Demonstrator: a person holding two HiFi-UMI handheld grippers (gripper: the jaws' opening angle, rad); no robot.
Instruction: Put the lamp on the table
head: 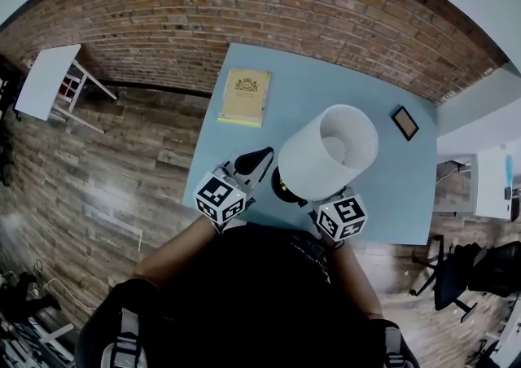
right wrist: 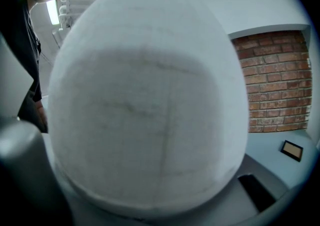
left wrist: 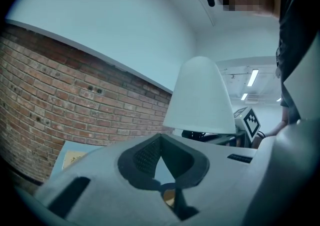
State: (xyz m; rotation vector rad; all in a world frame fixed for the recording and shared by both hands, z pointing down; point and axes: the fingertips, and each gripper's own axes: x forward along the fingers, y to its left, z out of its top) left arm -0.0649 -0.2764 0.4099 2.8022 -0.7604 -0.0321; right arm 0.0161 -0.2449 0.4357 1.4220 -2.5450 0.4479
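Left gripper [head: 259, 159] reaches forward, jaws closed together, empty; right gripper [head: 341, 216] level beside it, jaws hidden.

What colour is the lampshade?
White and plain: the lampshade shows best in the head view.

light blue surface [head: 391, 195] set against a brick wall [head: 244, 0]. a white-shaded lamp [head: 330, 151] stands near the front edge, blocking the middle. a yellow book [head: 245, 96] lies at the far left corner, a small picture frame [head: 405, 122] at the far right. bare room between them, and to the lamp's right.
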